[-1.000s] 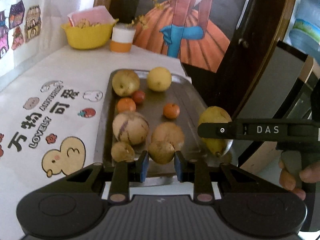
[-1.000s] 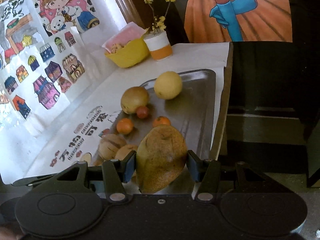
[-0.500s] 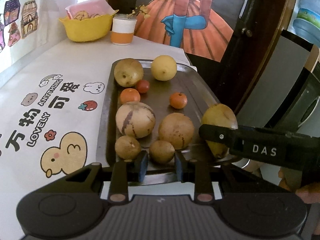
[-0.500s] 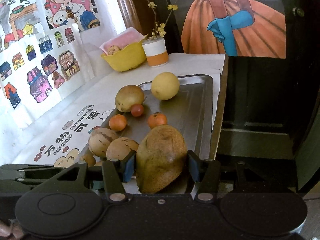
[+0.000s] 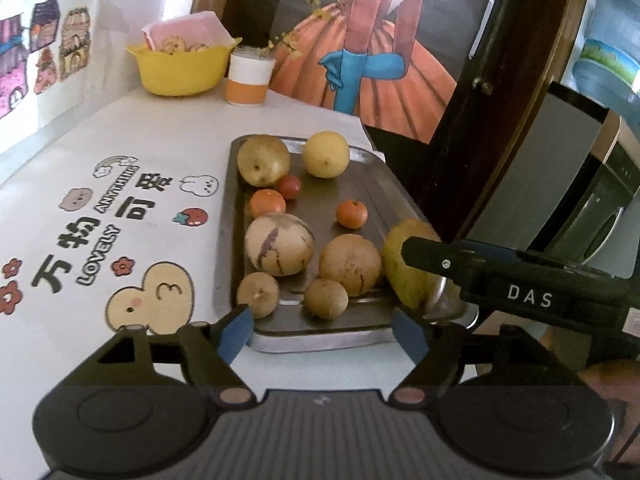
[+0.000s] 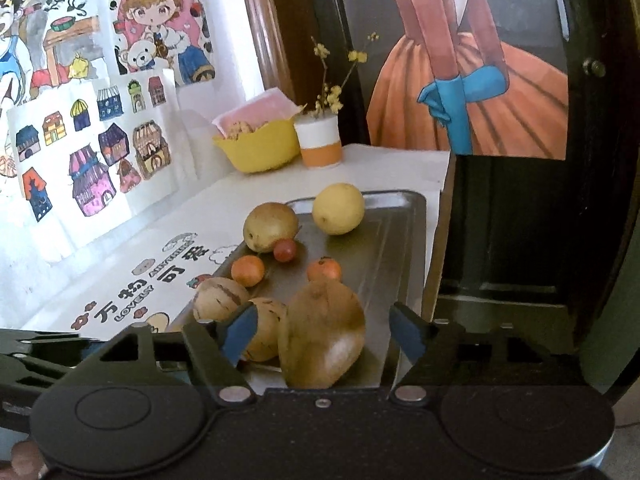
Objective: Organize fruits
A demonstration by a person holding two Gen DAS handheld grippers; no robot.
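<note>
A metal tray (image 5: 384, 200) on the table carries several fruits. At its far end sit a yellow round fruit (image 5: 325, 154) and a brownish pear (image 5: 263, 159), then a small red fruit (image 5: 289, 187) and two oranges (image 5: 267, 203) (image 5: 351, 213). Nearer are two striped melons (image 5: 279, 244) (image 5: 349, 264) and two small brown fruits (image 5: 258, 294) (image 5: 325, 298). A yellow-brown mango (image 6: 324, 336) rests at the tray's near right corner. My right gripper (image 6: 324, 334) is open around it, both pads clear of its sides. My left gripper (image 5: 322, 334) is open and empty at the tray's near edge.
A yellow bowl (image 5: 182, 66) of snacks and a white-and-orange cup (image 5: 249, 80) with yellow flowers stand at the table's far end. The printed tablecloth (image 5: 100, 208) lies left of the tray. The table edge and a dark wooden door (image 6: 520, 220) are to the right.
The right gripper's jaws have opened off the mango, which now rests on the tray corner. The left gripper's jaws have spread wide from nearly shut.
</note>
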